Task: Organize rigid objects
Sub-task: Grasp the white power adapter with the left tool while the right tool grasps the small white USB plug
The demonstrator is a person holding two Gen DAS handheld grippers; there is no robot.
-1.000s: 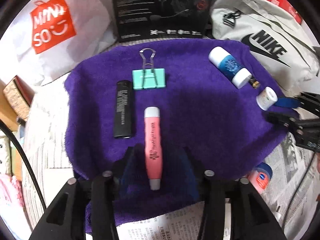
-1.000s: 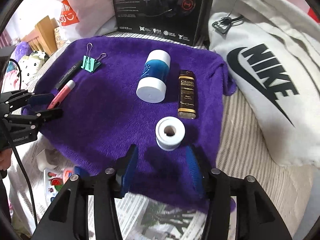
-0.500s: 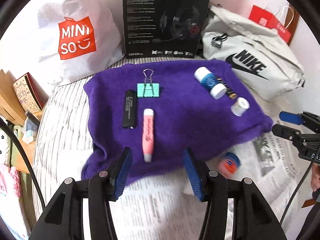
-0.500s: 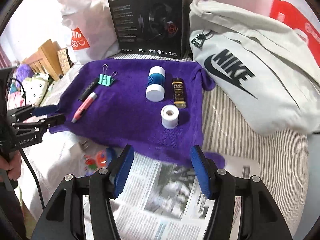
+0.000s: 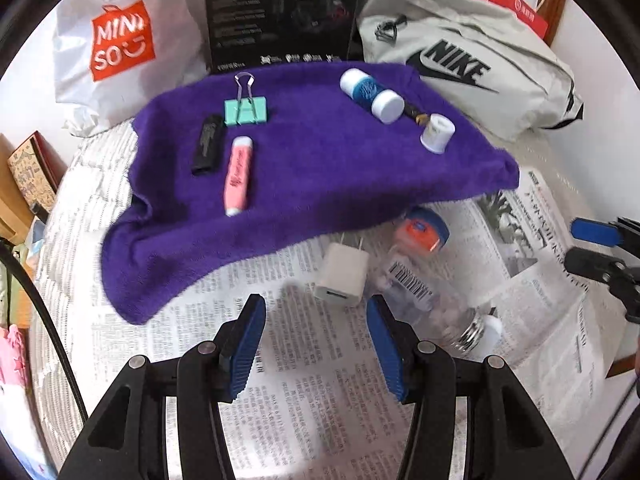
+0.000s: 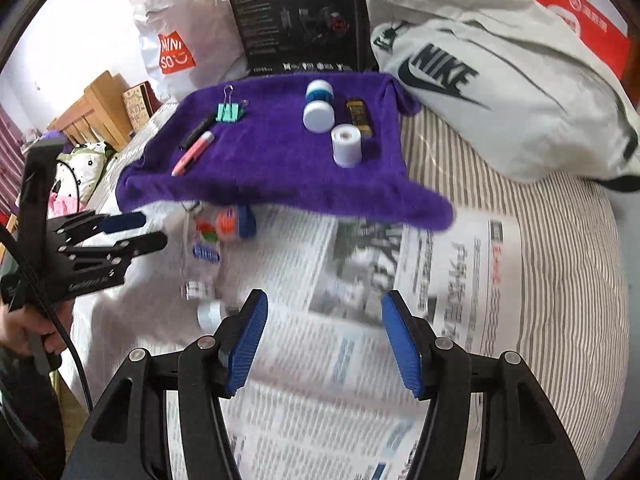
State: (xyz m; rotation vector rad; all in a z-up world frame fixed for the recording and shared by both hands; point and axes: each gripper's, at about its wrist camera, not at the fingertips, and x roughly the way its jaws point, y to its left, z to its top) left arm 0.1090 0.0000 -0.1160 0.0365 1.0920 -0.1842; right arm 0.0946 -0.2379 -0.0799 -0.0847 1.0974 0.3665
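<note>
A purple towel (image 5: 328,168) (image 6: 280,160) carries a pink highlighter (image 5: 237,175), a black lighter (image 5: 207,144), a teal binder clip (image 5: 245,110), a blue-and-white bottle (image 5: 370,94), a small white spool (image 5: 437,133) and a brown miniature bottle (image 6: 359,116). On the newspaper (image 5: 320,380) in front lie a white USB charger (image 5: 342,276), a clear bottle (image 5: 436,296) and a blue-lidded jar (image 5: 420,230). My left gripper (image 5: 316,344) hovers open just short of the charger. My right gripper (image 6: 324,340) is open over newspaper, holding nothing.
A black headset box (image 5: 280,12), a white Miniso bag (image 5: 120,40) and a grey Nike bag (image 5: 460,60) stand behind the towel. Striped bedding (image 6: 560,260) lies to the right. Wooden furniture (image 6: 92,112) stands left. A hand (image 6: 24,328) grips the left tool's handle.
Both grippers have pulled back from the towel toward the near newspaper. The left left the pink highlighter lying on the towel; the charger, clear bottle and jar have come into view.
</note>
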